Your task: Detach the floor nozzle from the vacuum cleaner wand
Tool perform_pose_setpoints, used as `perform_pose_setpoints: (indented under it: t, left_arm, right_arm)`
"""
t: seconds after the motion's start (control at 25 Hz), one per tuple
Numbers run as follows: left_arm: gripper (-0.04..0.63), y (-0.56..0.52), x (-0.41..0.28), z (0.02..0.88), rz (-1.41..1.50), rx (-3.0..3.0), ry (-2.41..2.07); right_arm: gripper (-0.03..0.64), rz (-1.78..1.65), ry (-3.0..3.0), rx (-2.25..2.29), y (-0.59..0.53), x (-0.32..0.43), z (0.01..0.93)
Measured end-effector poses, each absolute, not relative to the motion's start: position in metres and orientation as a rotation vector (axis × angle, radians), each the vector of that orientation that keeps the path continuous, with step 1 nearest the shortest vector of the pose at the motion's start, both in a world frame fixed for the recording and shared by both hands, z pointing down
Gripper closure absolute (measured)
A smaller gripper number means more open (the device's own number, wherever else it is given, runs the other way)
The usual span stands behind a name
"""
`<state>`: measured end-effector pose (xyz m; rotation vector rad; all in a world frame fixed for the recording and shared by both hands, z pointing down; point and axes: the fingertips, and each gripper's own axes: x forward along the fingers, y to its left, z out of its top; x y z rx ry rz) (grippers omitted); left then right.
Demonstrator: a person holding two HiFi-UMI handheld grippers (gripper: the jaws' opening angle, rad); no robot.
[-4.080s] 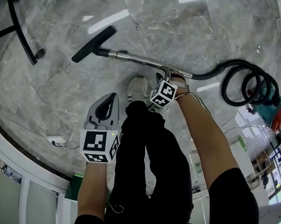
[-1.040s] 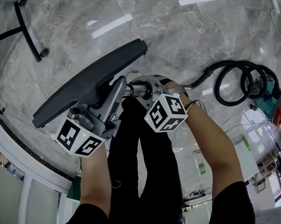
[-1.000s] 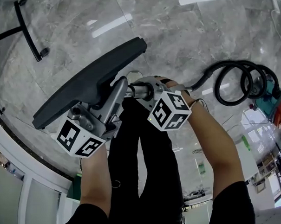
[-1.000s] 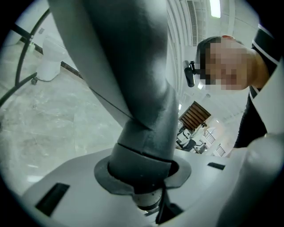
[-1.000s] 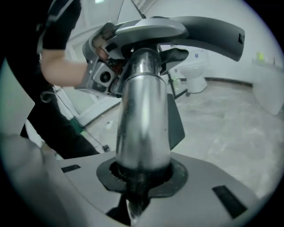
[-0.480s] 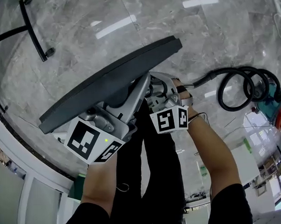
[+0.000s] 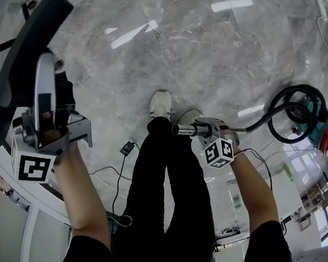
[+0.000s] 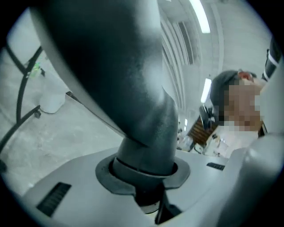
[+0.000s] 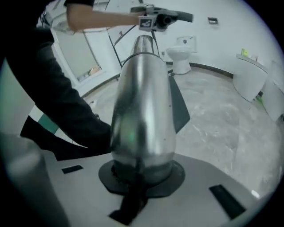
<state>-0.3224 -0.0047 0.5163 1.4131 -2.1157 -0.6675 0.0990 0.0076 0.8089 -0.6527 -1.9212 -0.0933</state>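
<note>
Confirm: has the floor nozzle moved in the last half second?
Yes: the floor nozzle swung far left in the head view, away from the coiled hose, clear of the wand.

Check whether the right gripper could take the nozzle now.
Probably not: the right gripper, jaws just closing, grips the wand; the nozzle is apart in the left gripper, jaws likewise just closing.
</note>
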Motion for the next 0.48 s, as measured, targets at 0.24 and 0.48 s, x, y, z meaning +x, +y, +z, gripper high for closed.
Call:
perform_pose_setpoints:
  t: [0.24,0.48]
  left_arm:
    - [0.486,0.007,-0.282,0.569,-0.483,1.355,-2.026]
    - [0.486,0.001,-0.249,0.596,-0.593,1.304,-1.898]
  right_arm:
    - [0.563,-0.044,-1.992,-0.610,0.026,0.066,0.798]
    - [0.564,-0.030,-2.058,-0.488,0.002,0.019,0.792]
